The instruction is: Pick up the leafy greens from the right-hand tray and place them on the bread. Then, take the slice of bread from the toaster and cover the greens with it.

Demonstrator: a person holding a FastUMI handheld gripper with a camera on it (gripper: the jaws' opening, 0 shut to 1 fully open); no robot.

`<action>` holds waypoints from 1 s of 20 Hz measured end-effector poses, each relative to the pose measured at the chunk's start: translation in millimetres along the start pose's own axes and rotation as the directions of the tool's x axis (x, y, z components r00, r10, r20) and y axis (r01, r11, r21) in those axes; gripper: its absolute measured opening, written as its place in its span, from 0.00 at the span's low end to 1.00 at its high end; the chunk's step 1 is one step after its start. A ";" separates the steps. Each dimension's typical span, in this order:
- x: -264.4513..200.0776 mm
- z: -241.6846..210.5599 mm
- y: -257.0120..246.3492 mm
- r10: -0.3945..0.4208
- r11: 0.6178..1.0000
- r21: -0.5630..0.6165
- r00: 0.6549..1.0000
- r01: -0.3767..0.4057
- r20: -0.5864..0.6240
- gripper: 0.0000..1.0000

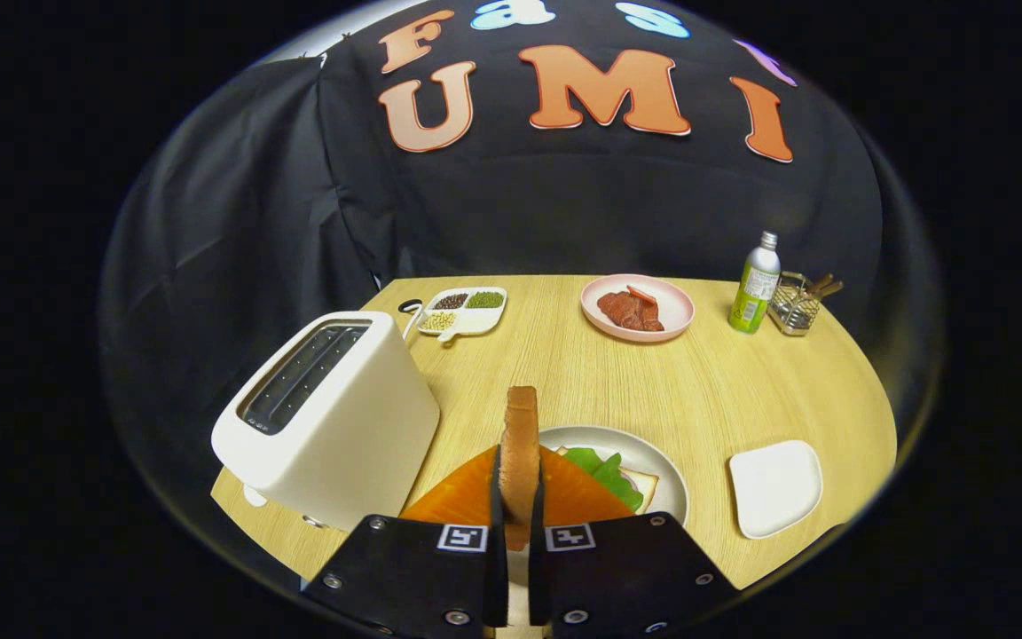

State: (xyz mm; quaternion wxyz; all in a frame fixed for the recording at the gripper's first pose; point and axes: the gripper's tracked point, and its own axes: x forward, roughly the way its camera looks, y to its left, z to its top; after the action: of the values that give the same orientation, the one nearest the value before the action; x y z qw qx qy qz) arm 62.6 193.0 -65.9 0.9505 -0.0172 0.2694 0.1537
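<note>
My gripper (518, 497) is shut on a slice of bread (520, 444), which stands upright on edge between the two fingers. Just beyond the fingers a white plate (666, 470) holds leafy greens (604, 470) lying on another slice of bread (644, 484). The held slice hangs above the near left part of that plate. A white toaster (334, 417) stands to the left of the fingers, its slots showing nothing inside. A small white square tray (775, 486) lies to the right of the plate with nothing on it.
An orange mat (467, 497) lies under the plate. Further back are a pink plate of red meat slices (637, 307), a divided dish of beans (462, 311), a green bottle (755, 284) and a wire basket (795, 303). The round wooden table (564, 373) ends near the black cloth wall.
</note>
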 end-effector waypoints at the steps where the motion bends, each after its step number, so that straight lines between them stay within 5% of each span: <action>1: 2.3 -3.3 -3.8 -0.007 1.000 0.001 1.000 0.007 -0.003 0.10; 11: 12.7 -20.2 -35.9 -0.033 0.998 0.046 0.999 0.034 -0.023 0.15; 20: 12.9 -34.9 -72.5 -0.135 0.989 0.058 0.989 0.138 -0.053 0.52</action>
State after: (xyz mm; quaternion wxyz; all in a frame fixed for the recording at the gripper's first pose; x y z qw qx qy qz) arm 77.2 123.6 -106.1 0.9519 -0.0102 0.2956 0.0797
